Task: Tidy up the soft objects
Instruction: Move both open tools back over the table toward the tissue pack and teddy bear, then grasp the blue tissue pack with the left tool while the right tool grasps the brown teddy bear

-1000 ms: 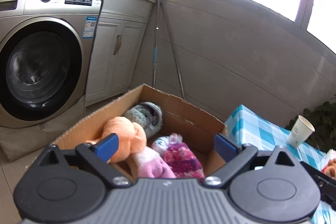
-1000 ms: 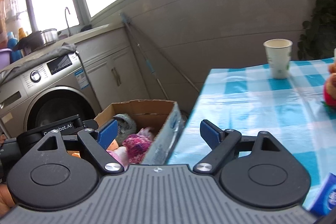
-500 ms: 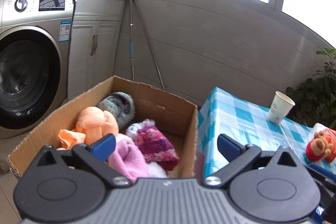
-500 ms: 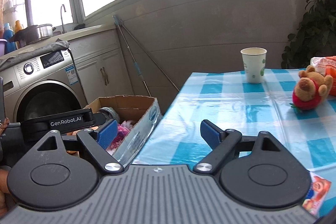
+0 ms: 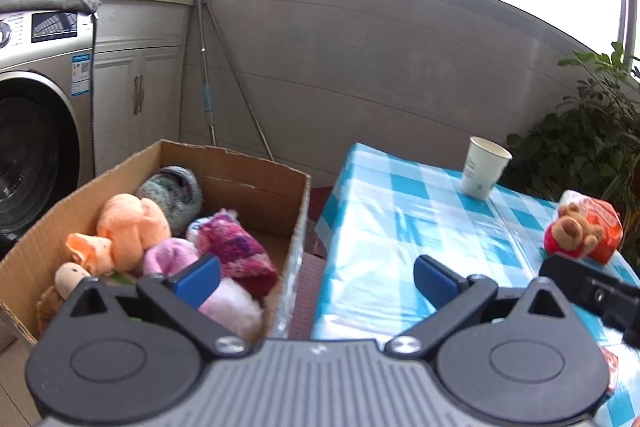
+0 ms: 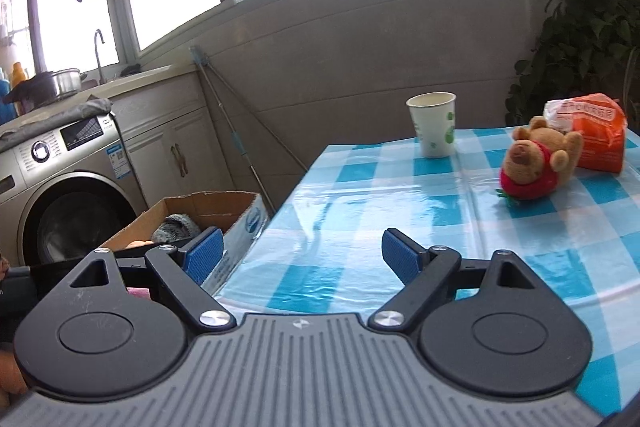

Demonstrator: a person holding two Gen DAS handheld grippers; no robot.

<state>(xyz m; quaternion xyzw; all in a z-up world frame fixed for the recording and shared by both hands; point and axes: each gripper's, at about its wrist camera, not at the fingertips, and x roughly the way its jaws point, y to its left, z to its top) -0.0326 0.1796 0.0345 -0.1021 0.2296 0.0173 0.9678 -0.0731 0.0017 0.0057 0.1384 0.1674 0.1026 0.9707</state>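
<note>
- My left gripper (image 5: 316, 281) has its blue-padded fingers spread wide with nothing between them; it hangs over the gap between the box and the table edge.
- My right gripper (image 6: 298, 257) is likewise spread wide and empty, its pads above the near part of the blue-and-white checked tablecloth (image 6: 400, 227).
- Just under my left pad, the brown open-topped cardboard box (image 5: 256, 183) stands on the floor beside the table. In it I see a pale pink fluffy toy (image 5: 230, 307) nearest me, a pink-and-purple knitted hat (image 5: 236, 251) behind it, an orange plush animal (image 5: 128, 227) to the left, and a grey-green knitted hat (image 5: 172, 185) against the far wall.
- A small tan doll head (image 5: 72, 273) peeks up at the box's near left corner.
- On the tablecloth, ahead and to the right of my right gripper, the brown teddy bear in a red top (image 6: 532, 163) lies on its side, well apart from my pads.
- Touching the bear from behind is an orange plastic packet (image 6: 588, 135).
- Left of the bear, a white paper cup with green marks (image 6: 434, 125) stands upright.
- Beyond the table a leafy green plant (image 6: 588, 27) rises at the right.
- At the far left stand a silver front-loading washing machine (image 6: 68, 183) and a mop (image 5: 206, 67) leaning on the grey wall.
</note>
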